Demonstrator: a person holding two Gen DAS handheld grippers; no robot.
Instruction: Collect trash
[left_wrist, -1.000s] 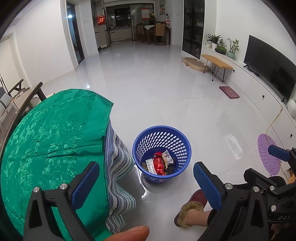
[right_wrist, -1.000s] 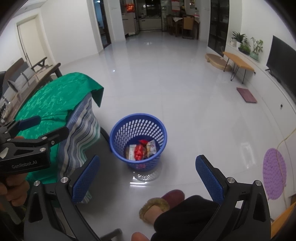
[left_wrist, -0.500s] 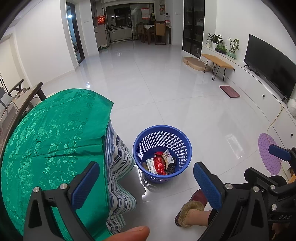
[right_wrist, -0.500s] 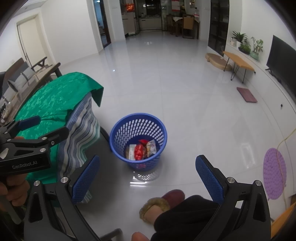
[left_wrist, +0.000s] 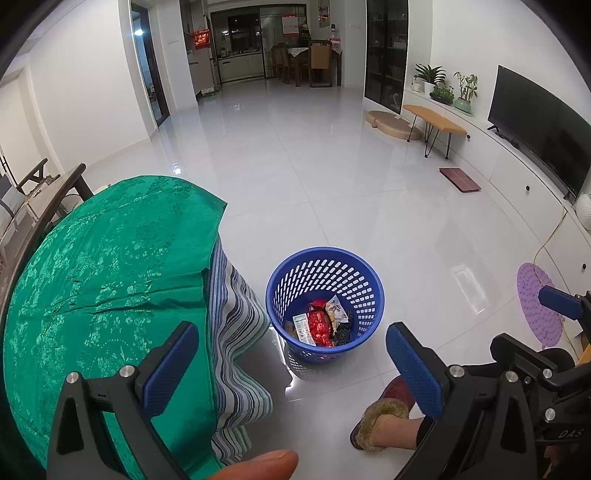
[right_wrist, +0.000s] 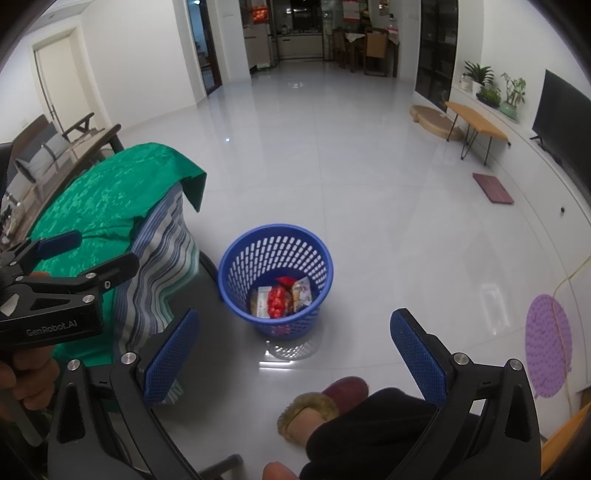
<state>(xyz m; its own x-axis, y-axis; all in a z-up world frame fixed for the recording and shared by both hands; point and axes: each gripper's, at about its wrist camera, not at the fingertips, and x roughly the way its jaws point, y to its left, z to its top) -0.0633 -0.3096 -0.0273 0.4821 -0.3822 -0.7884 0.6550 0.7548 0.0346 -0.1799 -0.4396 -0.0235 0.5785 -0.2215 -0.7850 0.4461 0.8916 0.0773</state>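
Green brocade cloth (left_wrist: 103, 266) drapes the table at the left of both views, over a striped blue-and-white cover (left_wrist: 236, 332). Nothing that reads as loose trash shows on it. Toward centre frame, the blue perforated wastebasket (left_wrist: 364, 291) stands upright on the glossy white floor (left_wrist: 332, 177), just beside the table's corner, holding a red wrapper (left_wrist: 318, 326) and a few pale snack packets (left_wrist: 301, 325). Both tools hang above and short of it, the basket lying ahead and below, roughly centred between each pair of pads. The left tool (left_wrist: 291, 363) is spread wide and empty; the right tool (right_wrist: 293, 354) likewise gapes with nothing between its pads. Neither looks clearly nearer. A furry-trimmed slipper (right_wrist: 321, 406) sits at the lower centre.
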